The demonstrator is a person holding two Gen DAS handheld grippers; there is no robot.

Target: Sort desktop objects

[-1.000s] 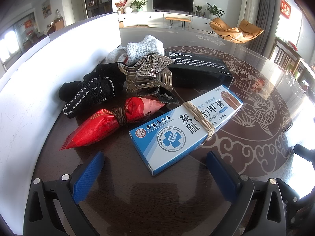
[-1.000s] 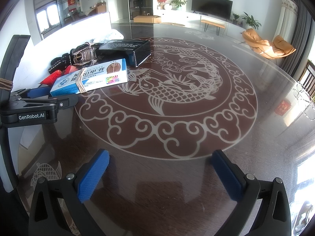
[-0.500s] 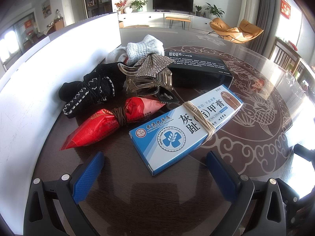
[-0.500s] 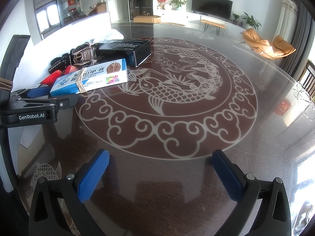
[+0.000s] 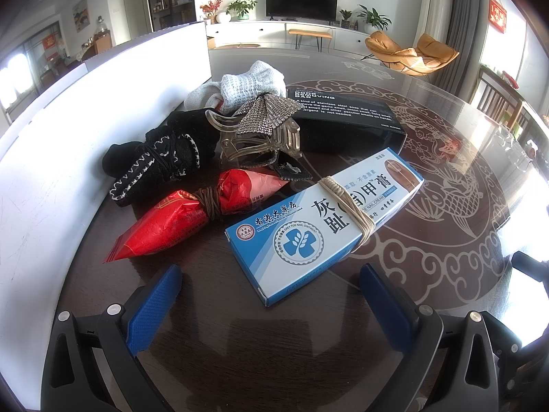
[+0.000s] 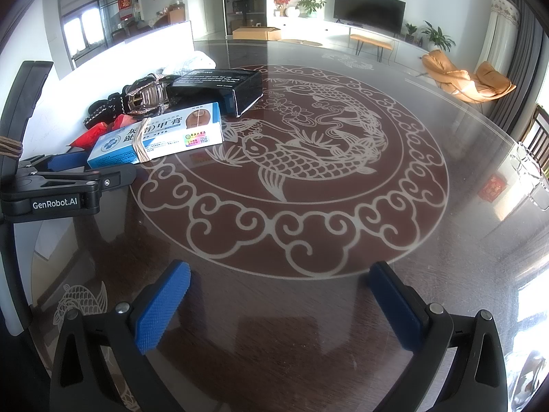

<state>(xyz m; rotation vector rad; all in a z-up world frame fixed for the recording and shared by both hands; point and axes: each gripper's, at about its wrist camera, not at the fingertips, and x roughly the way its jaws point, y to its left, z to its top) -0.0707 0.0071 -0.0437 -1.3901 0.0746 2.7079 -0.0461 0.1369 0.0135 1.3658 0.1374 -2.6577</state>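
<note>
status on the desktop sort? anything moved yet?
Done: nothing visibly sorted. The blue box, red packet, black sock, hair claw, white sock and black box sit clustered by the white board.
In hand: nothing. Left gripper is open, facing the blue box; right gripper is open over bare table.
Left: all of it.
</note>
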